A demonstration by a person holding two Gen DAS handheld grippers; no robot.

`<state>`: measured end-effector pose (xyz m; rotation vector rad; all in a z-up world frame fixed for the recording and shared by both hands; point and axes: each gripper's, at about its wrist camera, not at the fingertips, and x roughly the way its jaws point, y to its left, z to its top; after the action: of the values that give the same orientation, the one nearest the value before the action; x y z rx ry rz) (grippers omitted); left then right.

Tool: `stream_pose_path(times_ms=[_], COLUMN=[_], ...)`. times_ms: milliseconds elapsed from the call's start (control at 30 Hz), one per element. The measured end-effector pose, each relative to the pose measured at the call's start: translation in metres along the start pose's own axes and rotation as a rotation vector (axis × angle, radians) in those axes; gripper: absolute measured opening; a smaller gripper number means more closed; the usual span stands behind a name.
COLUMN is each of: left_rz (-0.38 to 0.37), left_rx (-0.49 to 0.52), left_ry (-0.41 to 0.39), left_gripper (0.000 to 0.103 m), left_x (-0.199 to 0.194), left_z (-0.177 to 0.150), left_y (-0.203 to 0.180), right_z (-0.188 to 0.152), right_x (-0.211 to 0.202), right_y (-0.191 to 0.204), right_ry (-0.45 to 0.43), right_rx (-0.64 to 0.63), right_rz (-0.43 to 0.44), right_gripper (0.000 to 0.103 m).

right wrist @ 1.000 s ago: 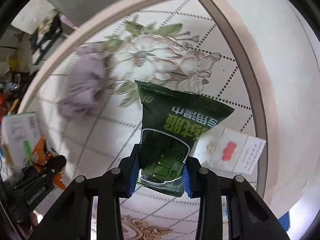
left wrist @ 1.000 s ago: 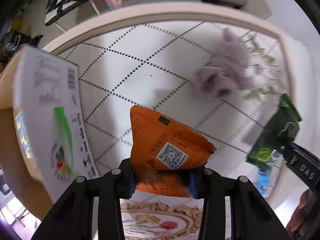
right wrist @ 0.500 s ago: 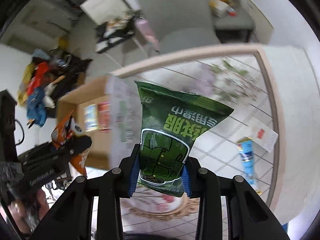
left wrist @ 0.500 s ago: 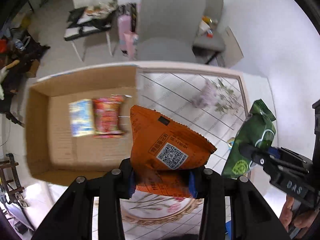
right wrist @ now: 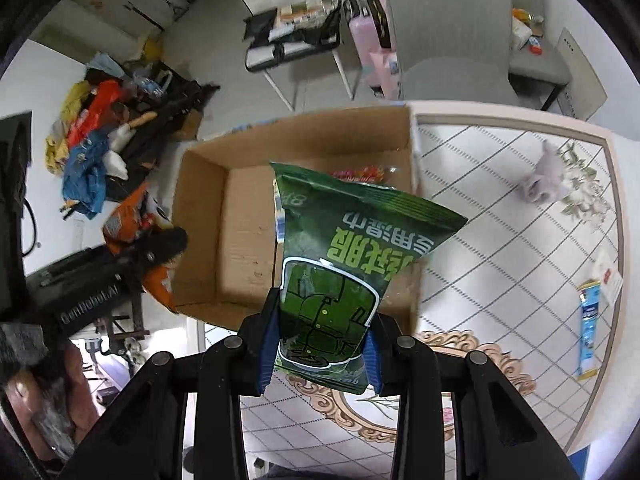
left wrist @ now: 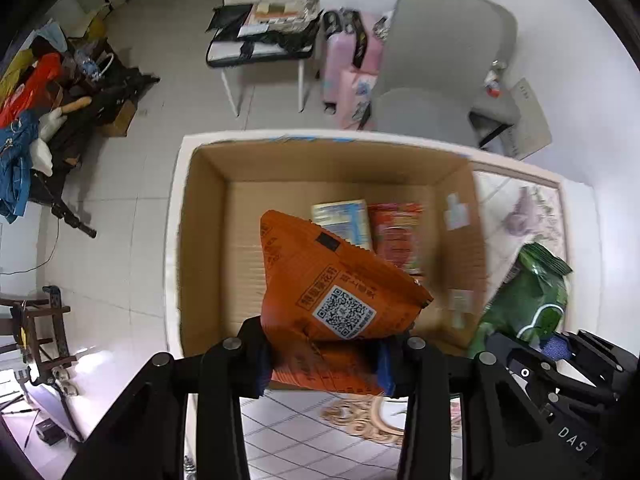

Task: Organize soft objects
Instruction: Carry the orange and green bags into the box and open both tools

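My left gripper (left wrist: 324,364) is shut on an orange snack bag (left wrist: 332,292) and holds it above the near side of an open cardboard box (left wrist: 208,240). My right gripper (right wrist: 320,354) is shut on a green snack bag (right wrist: 348,256), held over the box's (right wrist: 200,220) near right part. Inside the box lie a yellow-blue packet (left wrist: 342,220) and a red packet (left wrist: 396,232). The green bag (left wrist: 528,300) and right gripper also show at the right of the left wrist view. The orange bag (right wrist: 128,220) shows at the left of the right wrist view.
A purple fluffy toy (right wrist: 540,180) lies on the floral table top (right wrist: 500,260) right of the box. A blue tube (right wrist: 588,320) and a white card (right wrist: 608,276) lie near the table's right edge. Grey chairs (left wrist: 440,64) and floor clutter (right wrist: 100,128) stand beyond.
Both grippers have swung left from over the table to over the cardboard box, each still holding its bag. The box now fills the middle of both views.
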<state>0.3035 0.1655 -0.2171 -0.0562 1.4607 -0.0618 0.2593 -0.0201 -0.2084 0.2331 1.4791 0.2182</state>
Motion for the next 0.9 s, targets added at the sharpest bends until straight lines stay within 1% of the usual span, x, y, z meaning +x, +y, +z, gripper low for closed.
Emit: stream_pose_path(times_ms=[67, 167, 233, 433, 600, 767, 833, 867, 900], left_rz=[0.010, 0.017, 0.025, 0.026, 0.018, 0.005, 0.012, 0.016, 0.014], left_rx=[-0.011, -0.024, -0.028, -0.018, 0.008, 0.022, 0.020, 0.014, 0.006], left_ry=[0.029, 0.061, 0.081, 0.134, 0.179, 0.228, 0.246, 0.252, 0.260], left_gripper=[0.037, 0.037, 0.037, 0.037, 0.037, 0.038, 0.040, 0.040, 0.040], left_x=[0.019, 0.042, 0.057, 0.094, 0.122, 0.146, 0.152, 0.153, 0.154], left_z=[0.008, 0.017, 0.027, 0.053, 0.070, 0.083, 0.086, 0.086, 0.088], left_y=[0.016, 0.030, 0.039, 0.047, 0.049, 0.049, 0.050, 0.052, 0.053], right_z=[0.003, 0.006, 0.006, -0.002, -0.001, 0.004, 0.007, 0.008, 0.008], right_x=[0.018, 0.041, 0.056, 0.095, 0.114, 0.135, 0.142, 0.144, 0.144], right_y=[0.004, 0.001, -0.004, -0.019, -0.018, -0.017, -0.016, -0.015, -0.013], right_ry=[0.019, 0.034, 0.030, 0.020, 0.030, 0.084, 0.114, 0.122, 0.125], right_rx=[0.028, 0.086, 0.157, 0.375, 0.413, 0.401, 0.381, 0.377, 0.372], right_rz=[-0.026, -0.053, -0.068, -0.047, -0.073, -0.089, -0.098, -0.099, -0.095], right_gripper=[0.038, 0.038, 0.038, 0.038, 0.038, 0.038, 0.041, 0.049, 0.063])
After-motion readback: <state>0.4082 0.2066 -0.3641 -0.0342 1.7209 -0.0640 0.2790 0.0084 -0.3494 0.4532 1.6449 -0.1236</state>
